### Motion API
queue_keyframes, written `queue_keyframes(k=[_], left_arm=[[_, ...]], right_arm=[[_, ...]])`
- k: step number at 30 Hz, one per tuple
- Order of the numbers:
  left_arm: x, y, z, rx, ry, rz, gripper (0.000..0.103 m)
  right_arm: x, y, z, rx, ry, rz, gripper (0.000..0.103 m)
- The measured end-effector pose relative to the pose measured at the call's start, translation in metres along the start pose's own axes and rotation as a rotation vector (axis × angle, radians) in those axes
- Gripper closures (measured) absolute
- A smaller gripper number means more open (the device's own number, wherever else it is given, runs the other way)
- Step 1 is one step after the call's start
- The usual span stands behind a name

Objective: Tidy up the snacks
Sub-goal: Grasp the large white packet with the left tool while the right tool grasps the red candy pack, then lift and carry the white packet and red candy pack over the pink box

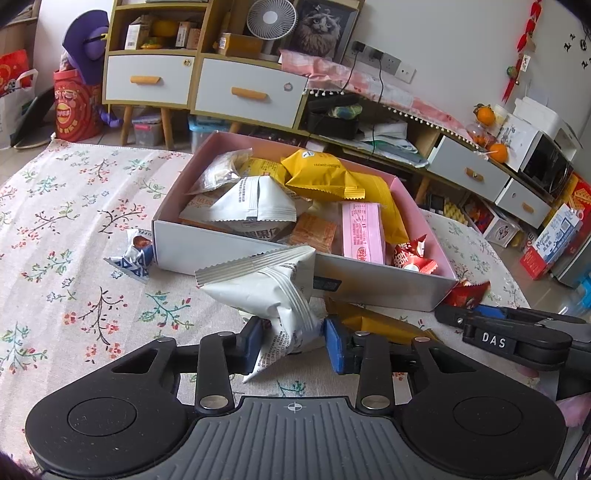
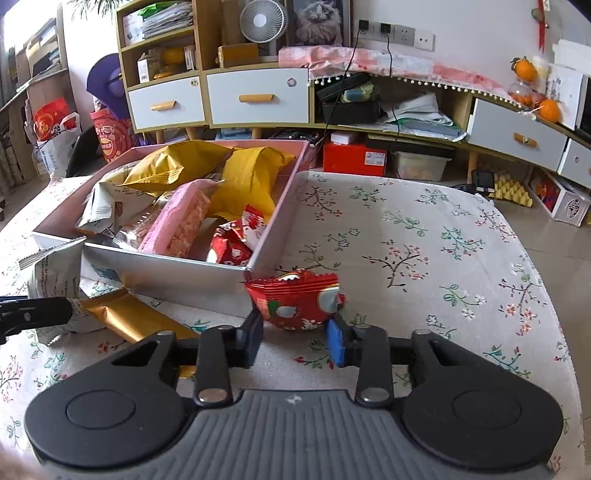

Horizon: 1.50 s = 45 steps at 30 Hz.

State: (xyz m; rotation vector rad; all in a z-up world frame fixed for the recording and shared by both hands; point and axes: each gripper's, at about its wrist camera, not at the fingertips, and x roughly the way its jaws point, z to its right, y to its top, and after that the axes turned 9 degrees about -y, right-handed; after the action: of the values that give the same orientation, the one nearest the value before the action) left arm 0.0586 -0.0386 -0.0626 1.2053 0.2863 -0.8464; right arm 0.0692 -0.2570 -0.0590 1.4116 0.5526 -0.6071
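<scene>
A pink-lined box (image 1: 236,243) full of snack packets stands on the floral tablecloth; it also shows in the right wrist view (image 2: 184,277). My left gripper (image 1: 291,341) is shut on a white snack packet (image 1: 269,291) just in front of the box's near wall. My right gripper (image 2: 295,339) is shut on a red snack packet (image 2: 299,299) at the box's near right corner; that gripper (image 1: 491,325) and the red packet (image 1: 467,293) also show in the left wrist view. A gold packet (image 1: 384,323) lies on the cloth between the grippers, also seen in the right wrist view (image 2: 129,317).
A blue-and-white packet (image 1: 135,256) lies on the cloth at the box's left corner. Beyond the table stand a shelf unit with drawers (image 1: 207,85), a fan (image 1: 271,18) and floor clutter. The table's right edge (image 2: 546,258) drops to the floor.
</scene>
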Motion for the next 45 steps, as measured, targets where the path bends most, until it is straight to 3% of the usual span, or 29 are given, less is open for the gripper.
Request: queue_keyframes(k=[8, 29, 33, 37, 41, 45], left_arm=[[-0.003, 0.003, -0.001, -0.013, -0.007, -0.013, 0.074], [-0.027, 0.012, -0.014, -0.038, -0.013, -0.003, 0.091], [-0.033, 0.014, -0.017, -0.043, -0.022, 0.006, 0.103], [-0.035, 0.015, -0.017, -0.034, -0.021, 0.002, 0.103], [-0.034, 0.013, -0.028, -0.116, -0.036, -0.006, 0.103], [-0.035, 0.015, -0.03, -0.133, -0.041, 0.016, 0.089]], right_arm=[[-0.005, 0.002, 0.013, 0.057, -0.006, 0.016, 0.081], [-0.024, 0.004, 0.027, 0.151, 0.052, 0.03, 0.082], [-0.029, 0.007, 0.025, 0.159, 0.072, 0.04, 0.082], [-0.033, 0.01, 0.023, 0.163, 0.09, 0.055, 0.082], [-0.035, 0.01, 0.017, 0.157, 0.104, 0.055, 0.082], [-0.037, 0.01, 0.012, 0.137, 0.113, 0.052, 0.082]])
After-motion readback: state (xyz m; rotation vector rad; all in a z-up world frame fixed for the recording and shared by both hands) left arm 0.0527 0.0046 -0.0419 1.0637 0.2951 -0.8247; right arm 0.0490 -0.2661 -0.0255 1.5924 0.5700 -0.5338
